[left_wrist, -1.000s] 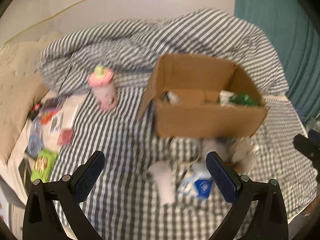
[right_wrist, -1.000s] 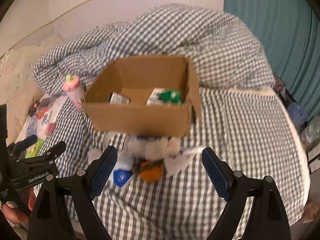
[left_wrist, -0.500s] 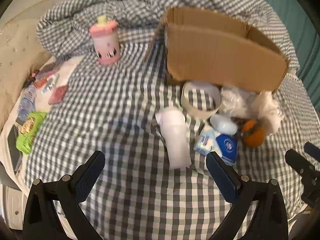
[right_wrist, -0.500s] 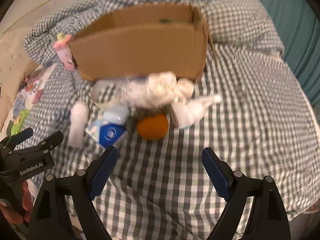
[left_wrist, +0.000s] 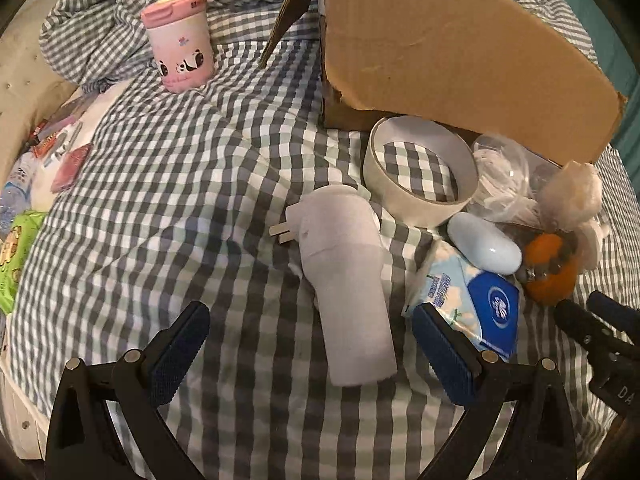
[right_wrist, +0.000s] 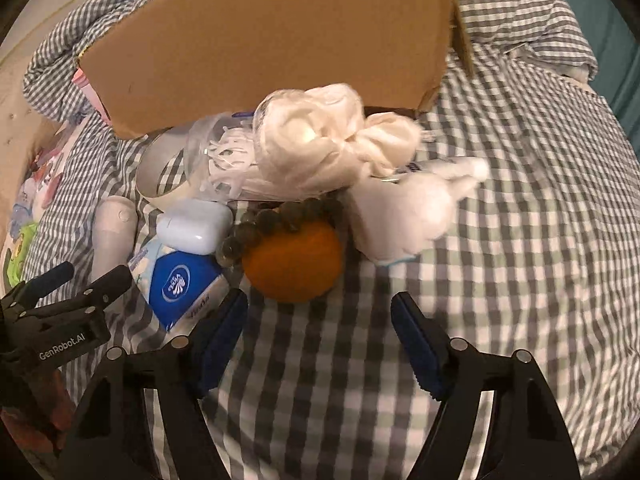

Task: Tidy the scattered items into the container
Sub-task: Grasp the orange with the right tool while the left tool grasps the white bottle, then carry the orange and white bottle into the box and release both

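Note:
A cardboard box (left_wrist: 452, 52) stands on the checked bed, also in the right wrist view (right_wrist: 264, 40). In front of it lie a white plug-in device (left_wrist: 344, 280), a tape roll (left_wrist: 420, 172), a pale blue case (left_wrist: 484, 248), a blue tissue pack (left_wrist: 480, 304), an orange (right_wrist: 294, 264) with a bead bracelet (right_wrist: 272, 220), clear bags of white stuff (right_wrist: 316, 140) and a white soft item (right_wrist: 404, 208). My left gripper (left_wrist: 310, 356) is open, low, around the near end of the white device. My right gripper (right_wrist: 320, 340) is open just before the orange.
A pink panda cup (left_wrist: 180, 40) stands at the back left beside the rumpled duvet (left_wrist: 100, 28). Packets and papers (left_wrist: 36, 168) lie along the left bed edge. A teal curtain (right_wrist: 624, 20) hangs at the right.
Both grippers have dropped and moved forward toward the pile; the items and box now look much larger and nearer. Both stay open and empty.

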Demonstrator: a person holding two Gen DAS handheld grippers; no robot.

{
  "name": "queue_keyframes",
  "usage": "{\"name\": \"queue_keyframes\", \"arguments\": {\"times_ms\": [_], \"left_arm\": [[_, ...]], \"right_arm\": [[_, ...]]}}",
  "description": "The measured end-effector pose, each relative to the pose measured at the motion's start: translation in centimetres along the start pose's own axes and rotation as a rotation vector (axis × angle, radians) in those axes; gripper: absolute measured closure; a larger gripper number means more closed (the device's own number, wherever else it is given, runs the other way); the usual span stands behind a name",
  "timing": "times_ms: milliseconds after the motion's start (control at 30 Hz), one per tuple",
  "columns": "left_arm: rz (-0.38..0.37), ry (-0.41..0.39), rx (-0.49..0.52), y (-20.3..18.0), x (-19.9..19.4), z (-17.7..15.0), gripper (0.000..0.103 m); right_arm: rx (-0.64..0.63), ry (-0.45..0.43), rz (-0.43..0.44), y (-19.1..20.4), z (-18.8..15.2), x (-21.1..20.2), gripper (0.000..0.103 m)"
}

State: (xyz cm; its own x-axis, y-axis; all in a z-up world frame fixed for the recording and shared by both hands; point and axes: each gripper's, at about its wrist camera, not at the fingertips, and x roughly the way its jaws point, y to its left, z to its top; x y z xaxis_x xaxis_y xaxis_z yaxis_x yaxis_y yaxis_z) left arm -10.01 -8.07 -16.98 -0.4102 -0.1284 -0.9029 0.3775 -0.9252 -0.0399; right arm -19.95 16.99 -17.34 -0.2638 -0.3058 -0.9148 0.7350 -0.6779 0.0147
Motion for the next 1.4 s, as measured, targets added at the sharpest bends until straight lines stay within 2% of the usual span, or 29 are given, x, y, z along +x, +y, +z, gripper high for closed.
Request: {"name": "queue_keyframes", "arguments": {"times_ms": [267,367,433,467,533,600,633,700,733,900,933,1067,1167,1400], "left_arm": [[-0.035,0.020,-0.059,1.1,1.9,0.9,0.000],[-0.022,0.022,-0.088,1.8,2.3,1.2,0.000],[-0.038,0.022,-0.105,2.3,2.3,1.3,0.000],[-0.042,0.020,-0.114,2.5,2.3,1.4,0.001],[-0.069,0.031,-0.105,2.4,2.5,1.3,0.014],[-0.039,0.030,-0.070,1.6,2.5,1.2,0.036],[-0.037,0.027,-0.053,1.3,2.4,1.2,0.041],[-0.055,0.026,-0.038,0.7,2.1,1.2,0.060],[-0.052,0.027,-0.036,0.6,2.0,1.2,0.062],[-0.063,0.047,-0.057,0.7,1.3,0.8,0.063],[-0.050,0.054,-0.080,0.8,1.2,0.8,0.063],[-0.034,0.058,-0.066,0.4,0.1,-0.1,0.063],[-0.034,0.047,-0.056,0.3,-0.9,-0.5,0.063],[-0.034,-0.010,-0.028,-0.8,-5.3,-0.5,0.063]], "right_arm": [[-0.008,0.016,-0.002,0.6,1.2,2.6,0.034],[-0.023,0.016,-0.010,0.9,1.6,3.0,0.037],[-0.034,0.005,-0.001,1.0,1.5,2.9,0.047],[-0.036,0.003,0.003,1.0,1.5,2.9,0.047],[-0.045,-0.002,-0.003,1.2,1.4,2.8,0.047],[-0.042,-0.003,0.001,1.1,1.2,2.6,0.048],[-0.036,-0.002,0.006,0.9,1.1,2.4,0.048],[-0.028,0.008,0.018,0.7,0.8,2.1,0.048],[-0.028,0.010,0.020,0.6,0.7,2.0,0.048],[-0.022,0.026,0.027,-0.1,-0.2,0.7,0.048],[-0.020,0.031,0.025,-0.4,-0.4,0.4,0.048],[0.001,0.031,0.024,-1.6,-1.3,-1.2,0.048],[0.011,0.007,0.027,-1.9,-2.3,-3.1,0.048],[0.008,-0.109,0.032,-1.0,-1.3,-9.4,0.048]]}}
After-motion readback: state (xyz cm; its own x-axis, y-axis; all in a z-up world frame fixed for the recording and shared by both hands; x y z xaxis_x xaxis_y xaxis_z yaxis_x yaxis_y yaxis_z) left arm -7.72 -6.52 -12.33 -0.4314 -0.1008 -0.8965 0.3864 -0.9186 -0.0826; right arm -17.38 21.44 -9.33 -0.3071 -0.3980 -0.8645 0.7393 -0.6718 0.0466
